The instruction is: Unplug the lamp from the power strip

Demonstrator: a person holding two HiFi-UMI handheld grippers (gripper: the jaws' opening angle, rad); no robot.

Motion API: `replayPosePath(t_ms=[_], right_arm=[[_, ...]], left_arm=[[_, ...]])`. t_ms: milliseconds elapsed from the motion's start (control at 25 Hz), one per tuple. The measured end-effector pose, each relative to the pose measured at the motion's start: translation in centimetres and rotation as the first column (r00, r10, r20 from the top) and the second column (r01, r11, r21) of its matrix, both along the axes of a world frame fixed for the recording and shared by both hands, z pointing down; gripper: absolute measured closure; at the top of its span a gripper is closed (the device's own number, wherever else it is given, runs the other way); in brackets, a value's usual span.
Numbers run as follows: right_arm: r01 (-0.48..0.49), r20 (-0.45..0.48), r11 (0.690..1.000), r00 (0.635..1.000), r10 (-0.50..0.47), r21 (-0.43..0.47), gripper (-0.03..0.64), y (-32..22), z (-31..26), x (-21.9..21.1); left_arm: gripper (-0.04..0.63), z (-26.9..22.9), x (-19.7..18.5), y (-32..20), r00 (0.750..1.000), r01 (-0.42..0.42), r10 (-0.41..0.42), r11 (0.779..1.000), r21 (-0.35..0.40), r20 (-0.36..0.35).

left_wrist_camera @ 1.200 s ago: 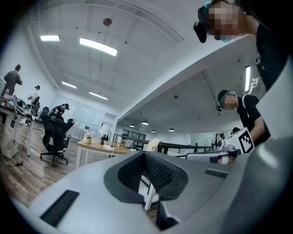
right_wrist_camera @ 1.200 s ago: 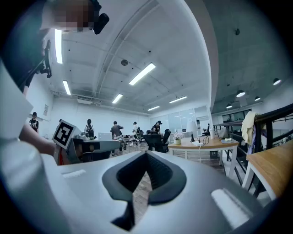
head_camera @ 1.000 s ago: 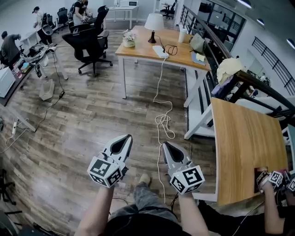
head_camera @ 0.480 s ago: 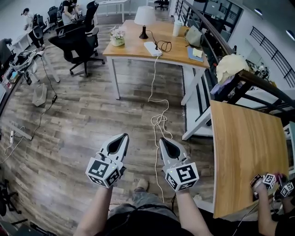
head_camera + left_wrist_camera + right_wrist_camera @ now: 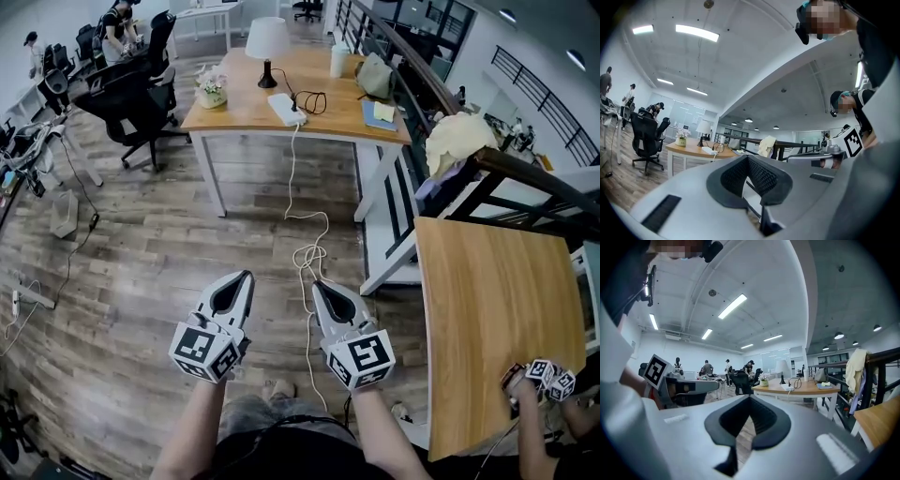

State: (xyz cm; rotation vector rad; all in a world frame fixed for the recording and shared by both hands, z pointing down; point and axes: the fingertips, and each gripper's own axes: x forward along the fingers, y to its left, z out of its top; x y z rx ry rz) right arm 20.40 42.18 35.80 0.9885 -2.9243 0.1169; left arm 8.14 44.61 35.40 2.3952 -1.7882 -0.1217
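A lamp [image 5: 267, 46] with a white shade and dark base stands on a wooden desk [image 5: 234, 111] far ahead. Beside it lies a white power strip [image 5: 284, 109] with a dark plug and coiled black cord [image 5: 313, 99]; its white cable [image 5: 302, 246] trails down across the floor toward me. My left gripper [image 5: 247, 277] and right gripper [image 5: 315, 285] hang side by side over the floor, far short of the desk, both shut with nothing between the jaws. The lamp [image 5: 702, 127] [image 5: 781, 368] shows small in both gripper views.
A flower pot [image 5: 211, 91], cup [image 5: 339, 60], bag [image 5: 375, 75] and notebook [image 5: 379, 114] share the desk. Black office chairs [image 5: 136, 89] stand left of it. A second wooden table [image 5: 492, 309] and a railing [image 5: 487, 169] lie to my right. People work at the back left; another person's grippers [image 5: 546, 377] show at lower right.
The desk with lamp and power strip has drawn nearer and shifted left in the head view as I walk toward it. Both grippers stay shut and held in front of me.
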Motion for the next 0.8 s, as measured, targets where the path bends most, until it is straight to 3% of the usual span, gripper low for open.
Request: replayPosePath(t_ms=[440,800], right_arm=[[-0.018,0.026,0.998,0.999,0.019,-0.056,0.609,-3.7,1.4,-0.6],[-0.028,0.012,0.999,1.000,0.029,-0.033,0.609,-11.2,0.8,-4.3]], left_arm=[[0.598,1.7,-2.5,-3.6,1.000,0.027,-0.027,0.999,-0.028,-0.014],[0.598,1.6,-5.3,-13.0,0.999,-0.023,0.023,1.000,0.001,-0.027]])
